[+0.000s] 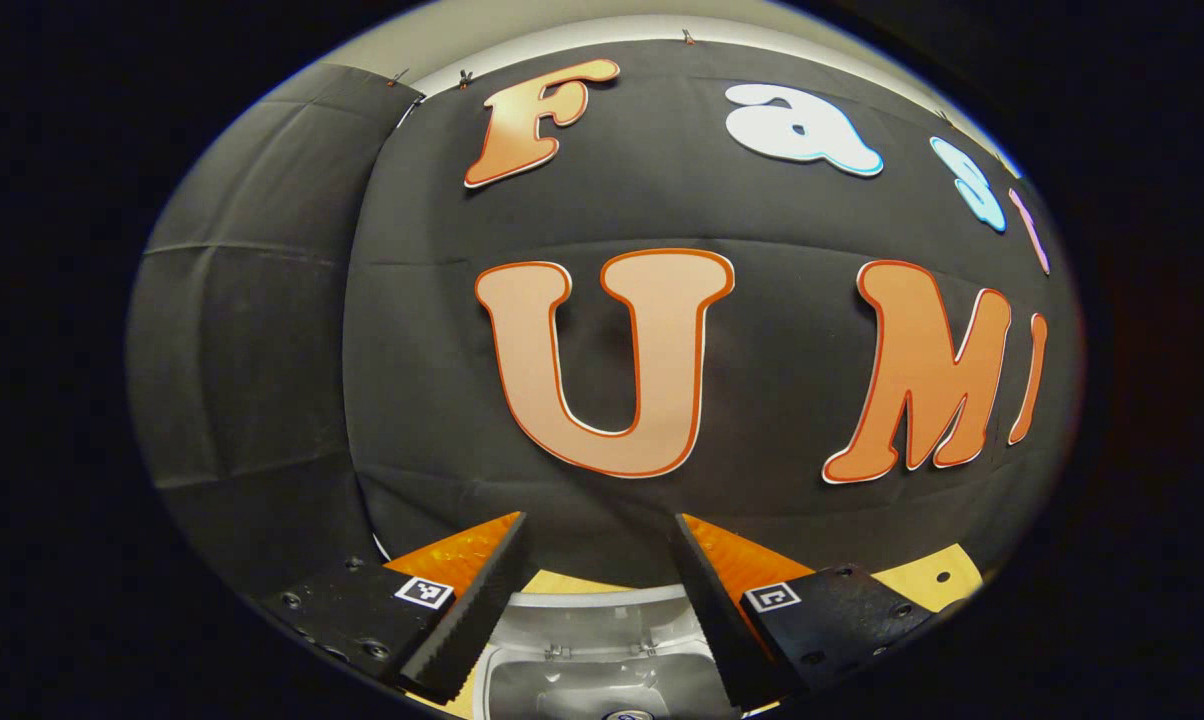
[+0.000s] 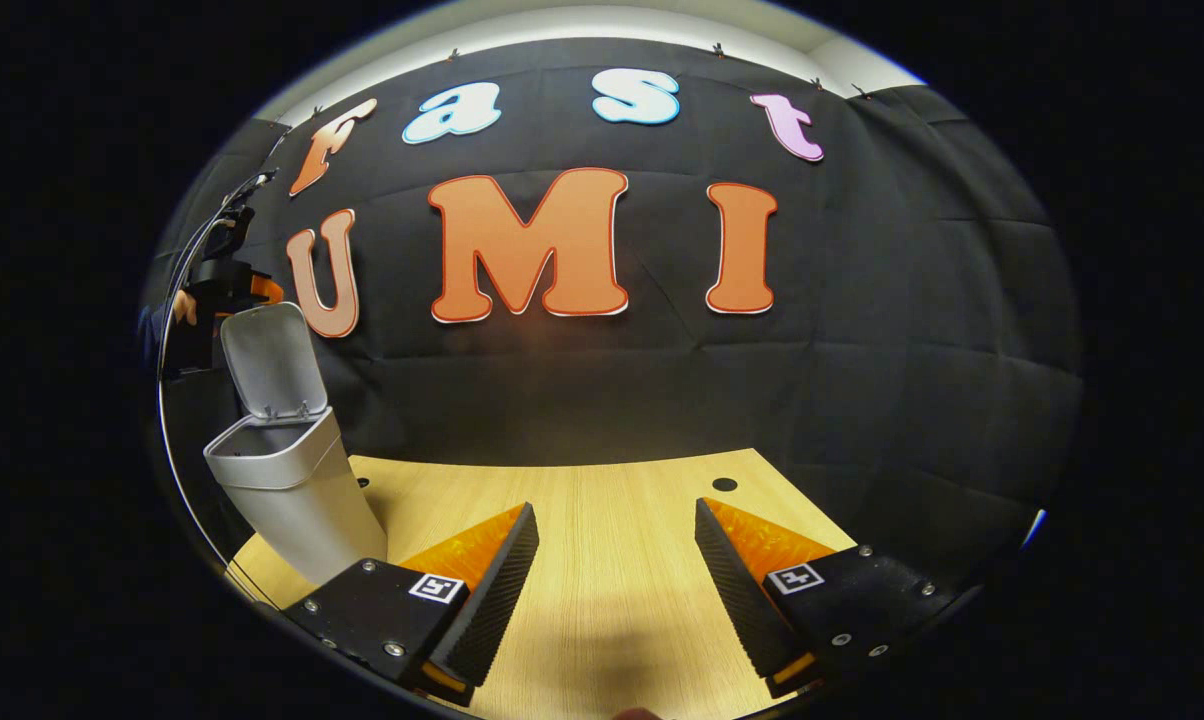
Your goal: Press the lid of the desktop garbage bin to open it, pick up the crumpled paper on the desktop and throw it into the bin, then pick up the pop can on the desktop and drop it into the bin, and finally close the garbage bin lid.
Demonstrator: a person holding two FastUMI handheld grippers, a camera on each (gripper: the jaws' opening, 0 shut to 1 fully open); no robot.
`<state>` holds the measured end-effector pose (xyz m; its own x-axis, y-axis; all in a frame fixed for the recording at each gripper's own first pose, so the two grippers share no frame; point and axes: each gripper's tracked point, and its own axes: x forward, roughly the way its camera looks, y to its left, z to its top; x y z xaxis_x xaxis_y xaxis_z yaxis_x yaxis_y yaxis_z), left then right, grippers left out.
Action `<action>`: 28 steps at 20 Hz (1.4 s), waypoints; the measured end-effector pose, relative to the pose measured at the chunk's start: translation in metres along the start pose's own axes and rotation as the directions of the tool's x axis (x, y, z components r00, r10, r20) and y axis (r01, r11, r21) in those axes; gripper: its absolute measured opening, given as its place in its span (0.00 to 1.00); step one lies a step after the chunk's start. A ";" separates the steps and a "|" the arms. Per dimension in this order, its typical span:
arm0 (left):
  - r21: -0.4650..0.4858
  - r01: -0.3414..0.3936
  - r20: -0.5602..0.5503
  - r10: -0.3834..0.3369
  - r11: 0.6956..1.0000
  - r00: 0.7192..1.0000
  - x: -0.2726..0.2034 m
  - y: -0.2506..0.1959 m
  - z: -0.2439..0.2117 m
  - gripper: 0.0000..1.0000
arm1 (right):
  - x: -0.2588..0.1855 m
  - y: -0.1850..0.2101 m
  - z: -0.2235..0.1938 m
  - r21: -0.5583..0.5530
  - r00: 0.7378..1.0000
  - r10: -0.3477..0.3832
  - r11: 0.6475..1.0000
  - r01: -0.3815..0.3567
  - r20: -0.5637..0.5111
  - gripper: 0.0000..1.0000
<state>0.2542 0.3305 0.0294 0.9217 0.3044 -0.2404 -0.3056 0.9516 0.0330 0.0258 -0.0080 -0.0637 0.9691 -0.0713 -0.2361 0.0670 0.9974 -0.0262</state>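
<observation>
With the bin (image 2: 287,480) standing lid-up at the surface's (image 2: 602,560) left edge, both claws, left (image 1: 602,600) above it and right (image 2: 612,590), gape empty, so closing the lid seems next.

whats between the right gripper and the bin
Nothing: in the right gripper view, only bare tabletop lies between the right gripper and the open bin.
</observation>
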 end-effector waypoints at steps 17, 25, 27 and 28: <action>-0.020 0.029 -0.376 -0.034 0.999 0.926 -0.073 -0.021 -0.172 0.88 | 0.016 0.012 -0.010 -0.005 0.998 0.057 0.998 -0.057 -0.013 0.94; -0.020 0.013 -0.428 -0.020 1.000 0.904 -0.115 -0.028 -0.200 0.90 | 0.020 0.009 -0.012 0.004 0.998 0.059 0.998 -0.059 -0.019 0.94; -0.030 0.010 -0.394 -0.021 1.000 0.919 -0.111 -0.029 -0.199 0.90 | 0.020 0.009 -0.014 0.003 0.998 0.060 0.998 -0.060 -0.019 0.94; -0.032 0.008 -0.388 -0.019 0.999 0.921 -0.113 -0.030 -0.200 0.90 | 0.020 0.009 -0.015 0.002 0.998 0.063 0.998 -0.063 -0.020 0.94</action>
<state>0.1112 0.2593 -0.1384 0.7627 0.2453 -0.5985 -0.3061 0.9520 0.0000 0.0420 -0.0007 -0.0829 0.9664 -0.0085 -0.2569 0.0064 0.9999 -0.0092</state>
